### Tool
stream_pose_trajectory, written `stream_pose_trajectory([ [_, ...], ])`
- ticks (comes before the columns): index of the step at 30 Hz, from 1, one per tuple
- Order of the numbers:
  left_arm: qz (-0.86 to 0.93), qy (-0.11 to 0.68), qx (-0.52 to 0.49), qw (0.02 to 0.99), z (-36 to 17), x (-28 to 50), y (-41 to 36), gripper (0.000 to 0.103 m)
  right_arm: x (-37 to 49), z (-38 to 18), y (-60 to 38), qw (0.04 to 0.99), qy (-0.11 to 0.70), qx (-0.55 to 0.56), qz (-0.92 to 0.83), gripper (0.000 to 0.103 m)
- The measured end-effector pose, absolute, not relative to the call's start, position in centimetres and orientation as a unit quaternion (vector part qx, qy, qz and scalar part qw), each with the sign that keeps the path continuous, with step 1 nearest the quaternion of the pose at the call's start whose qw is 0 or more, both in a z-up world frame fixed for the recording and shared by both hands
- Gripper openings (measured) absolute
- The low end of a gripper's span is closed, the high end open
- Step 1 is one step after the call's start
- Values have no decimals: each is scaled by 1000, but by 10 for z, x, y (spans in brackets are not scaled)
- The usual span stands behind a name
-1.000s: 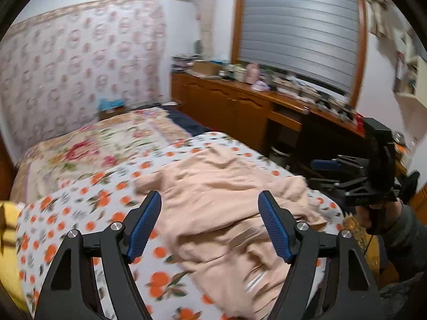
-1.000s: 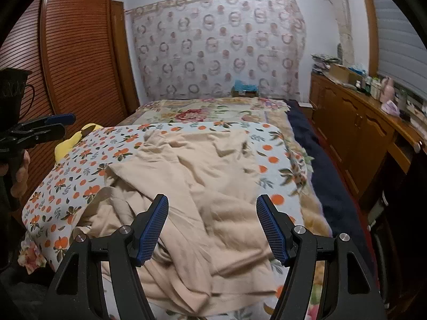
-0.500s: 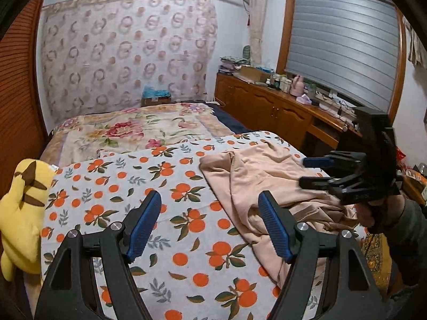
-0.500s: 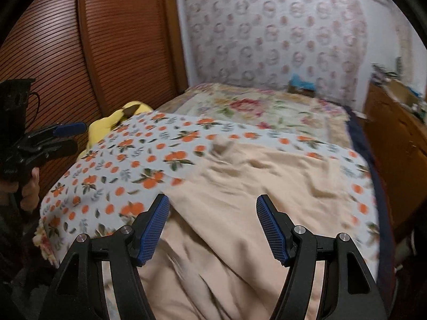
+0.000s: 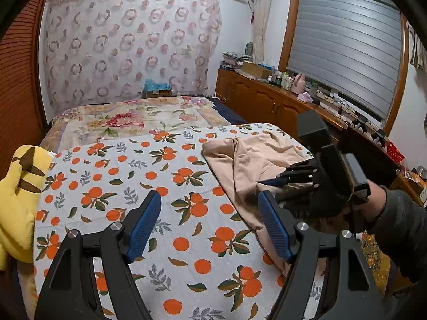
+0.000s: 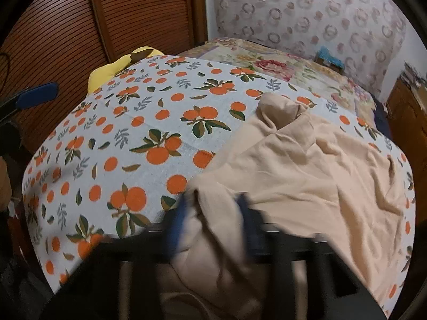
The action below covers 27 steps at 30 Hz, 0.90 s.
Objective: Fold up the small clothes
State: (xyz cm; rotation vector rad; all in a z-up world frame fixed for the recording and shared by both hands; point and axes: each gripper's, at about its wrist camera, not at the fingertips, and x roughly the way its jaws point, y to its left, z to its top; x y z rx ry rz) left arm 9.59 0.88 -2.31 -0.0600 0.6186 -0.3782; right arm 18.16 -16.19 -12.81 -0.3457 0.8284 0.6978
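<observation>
Pinching the peach garment (image 6: 307, 165) at its near edge, the right gripper (image 6: 213, 213) (blurred) sits closed; the left gripper (image 5: 209, 226) hovers apart over the orange-print sheet (image 5: 120, 176) beside it.

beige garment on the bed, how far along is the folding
Nothing looks folded yet: the beige garment lies crumpled on the orange-print sheet. In hand: the right gripper is around its near edge, blurred. The left gripper hangs open, empty. Every fold remains.

Home bedroom, bed (image 5: 186, 240), wooden wardrobe (image 6: 80, 26), curtain (image 5: 128, 45)
</observation>
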Motion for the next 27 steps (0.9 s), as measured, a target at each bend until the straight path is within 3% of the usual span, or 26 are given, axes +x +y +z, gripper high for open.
stream_pose_trajectory([
  [13, -195, 317, -50, 927, -40, 107, 2, 76, 239, -32, -275, 926, 284, -114, 221, 9],
  [20, -204, 322, -45, 923, -45, 107, -7, 76, 312, -56, -312, 934, 322, -110, 110, 9],
  [23, -207, 328, -41, 921, -48, 107, -12, 76, 322, -71, -306, 928, 345, -100, 101, 25],
  [24, -209, 329, -40, 920, -50, 107, -13, 76, 321, -71, -304, 929, 343, -95, 101, 37],
  [27, -209, 335, -39, 918, -53, 109, -17, 76, 297, -68, -306, 932, 336, -65, 119, 41],
])
